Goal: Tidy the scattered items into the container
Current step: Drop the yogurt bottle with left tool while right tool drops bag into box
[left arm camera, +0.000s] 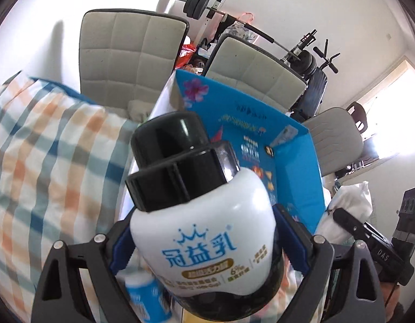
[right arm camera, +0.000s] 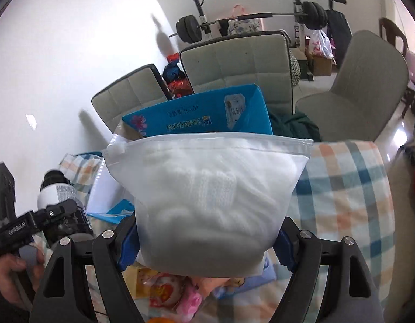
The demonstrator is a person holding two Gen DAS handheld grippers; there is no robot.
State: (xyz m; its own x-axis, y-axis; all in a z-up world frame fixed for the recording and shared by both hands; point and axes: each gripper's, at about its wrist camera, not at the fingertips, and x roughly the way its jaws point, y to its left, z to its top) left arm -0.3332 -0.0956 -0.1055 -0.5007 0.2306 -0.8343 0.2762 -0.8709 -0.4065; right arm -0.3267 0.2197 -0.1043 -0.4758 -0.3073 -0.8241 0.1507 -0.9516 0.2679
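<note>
1. I see the left gripper point(left arm camera: 204, 245) pinching a white bottle point(left arm camera: 204, 228) by its wide body; the blue pads point(left arm camera: 121, 245) press on both sides, so the jaws stand wide but are closed on it.
2. The bottle has a black cap point(left arm camera: 177, 158) and blue printed characters on its label. Its cap end points away from the gripper, toward the blue box point(left arm camera: 296, 161).
3. The blue box stands open just beyond the bottle, its printed inner walls facing me. The bottle is in front of the opening, not inside it as far as I can tell.
4. The right gripper point(right arm camera: 207, 245) pinches a frosted zip bag point(right arm camera: 207, 188) with white cloth-like contents; its blue pads point(right arm camera: 128, 245) bear on the lower sides of the bag.
5. The bag's zip edge is at the top, away from the gripper, and hides the near rim of the blue box point(right arm camera: 196, 115) behind it.
6. In the right wrist view, the left gripper point(right arm camera: 32, 223) with the bottle point(right arm camera: 59, 191) shows at lower left, gripped by a hand point(right arm camera: 13, 274).
7. Below the bag, small colourful packets point(right arm camera: 169, 293) lie on a checked cloth point(right arm camera: 342, 202). A blurred blue-and-white tub point(left arm camera: 148, 298) lies under the bottle in the left view.
8. Grey padded chairs point(right arm camera: 239, 62) stand behind the box.
</note>
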